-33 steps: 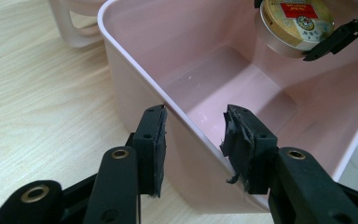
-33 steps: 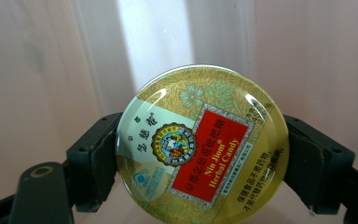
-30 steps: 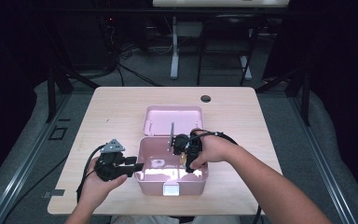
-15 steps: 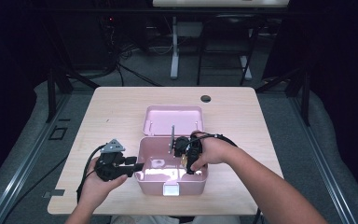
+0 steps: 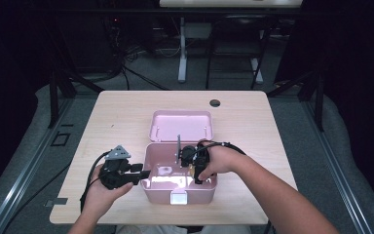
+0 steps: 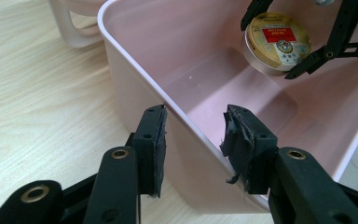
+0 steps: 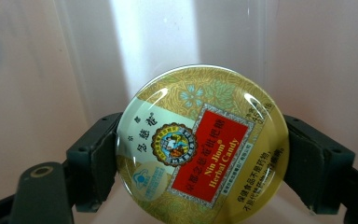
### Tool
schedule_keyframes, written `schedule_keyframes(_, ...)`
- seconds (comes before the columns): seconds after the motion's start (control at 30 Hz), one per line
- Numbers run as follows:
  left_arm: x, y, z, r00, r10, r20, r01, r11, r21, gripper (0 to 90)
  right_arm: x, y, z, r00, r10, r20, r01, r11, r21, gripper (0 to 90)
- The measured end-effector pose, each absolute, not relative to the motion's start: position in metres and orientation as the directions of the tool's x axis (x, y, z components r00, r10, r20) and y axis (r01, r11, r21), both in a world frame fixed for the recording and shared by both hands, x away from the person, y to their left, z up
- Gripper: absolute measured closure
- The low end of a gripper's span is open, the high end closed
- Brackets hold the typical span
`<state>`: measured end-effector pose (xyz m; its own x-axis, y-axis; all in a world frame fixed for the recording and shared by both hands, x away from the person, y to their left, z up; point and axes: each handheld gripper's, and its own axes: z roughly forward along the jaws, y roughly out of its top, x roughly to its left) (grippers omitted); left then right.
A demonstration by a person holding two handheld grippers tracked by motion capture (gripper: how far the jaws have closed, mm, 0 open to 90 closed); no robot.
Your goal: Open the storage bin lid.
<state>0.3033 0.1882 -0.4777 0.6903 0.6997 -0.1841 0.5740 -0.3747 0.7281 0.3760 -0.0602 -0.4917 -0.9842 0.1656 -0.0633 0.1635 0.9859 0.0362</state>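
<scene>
Pink plastic box steadied by our left hand-held gripper, jaws straddling its wall unclamped, while our right hand-held gripper, barely shifted, holds the round gold candy tin inside, unreleased.

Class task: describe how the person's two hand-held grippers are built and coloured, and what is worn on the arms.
Each hand-held gripper, left and right, is black, with dark padded jaws, brass-coloured pivot rivets and a trailing black cable. A grey three-cornered plate tops the left one. Both forearms are bare, no sleeves in view.
</scene>
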Motion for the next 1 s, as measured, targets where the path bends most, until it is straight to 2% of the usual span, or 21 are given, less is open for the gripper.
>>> schedule_keyframes(1.0, 0.304, 0.187, -0.478, 0.689, 0.7, -0.185, 0.576, -0.376, 0.726, 57.9, 0.376, -0.063, -0.502, -0.993, 0.101, -0.053, 0.099, 0.994, 0.043, 19.9)
